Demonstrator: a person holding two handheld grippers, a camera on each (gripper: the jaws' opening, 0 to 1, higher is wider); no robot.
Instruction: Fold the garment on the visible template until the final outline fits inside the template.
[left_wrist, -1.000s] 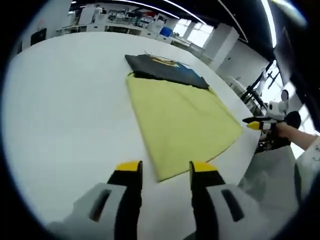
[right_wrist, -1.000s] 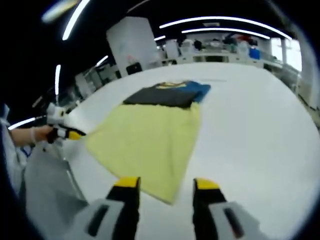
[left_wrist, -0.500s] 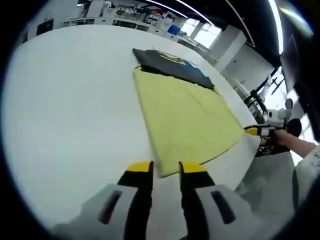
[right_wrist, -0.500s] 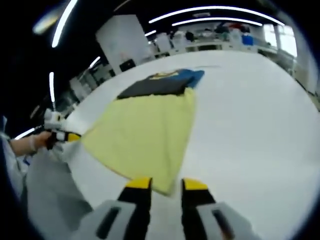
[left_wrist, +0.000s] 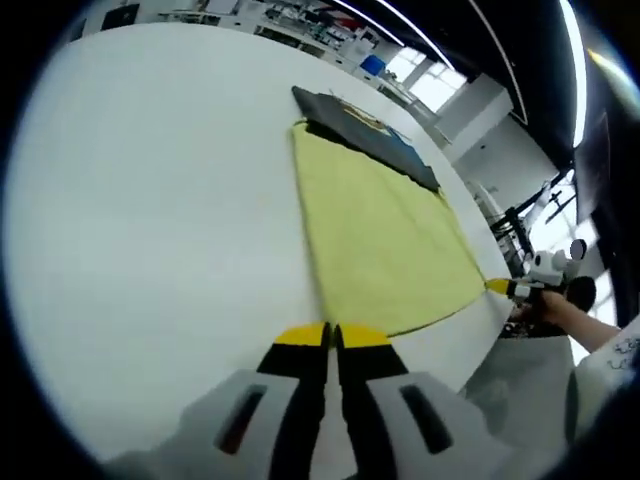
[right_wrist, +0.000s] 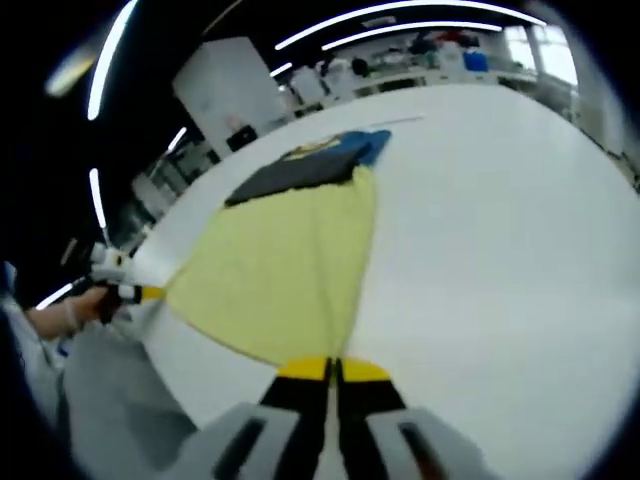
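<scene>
- Left gripper view: the left tool (left_wrist: 331, 336) has its yellow-tipped jaws pressed together on the near corner of the yellow garment (left_wrist: 380, 240)
- The garment lies flat on the white worktop (left_wrist: 150, 200), stretching away from the tool; at its far end it meets a dark folded cloth with blue and yellow parts (left_wrist: 365, 130)
- The right tool (left_wrist: 497, 287) comes in from the right, at the garment's other near corner by the worktop's edge, a hand (left_wrist: 545, 305) behind it
- Right gripper view: the right tool (right_wrist: 332, 369) is clenched on a near corner of the garment (right_wrist: 285, 275)
- The garment spreads across the worktop (right_wrist: 500, 220) up to the dark cloth (right_wrist: 300, 168)
- The left tool (right_wrist: 150, 293) sits at the garment's left corner, held by a hand (right_wrist: 85, 308); whether its jaws are closed cannot be told in this view
</scene>
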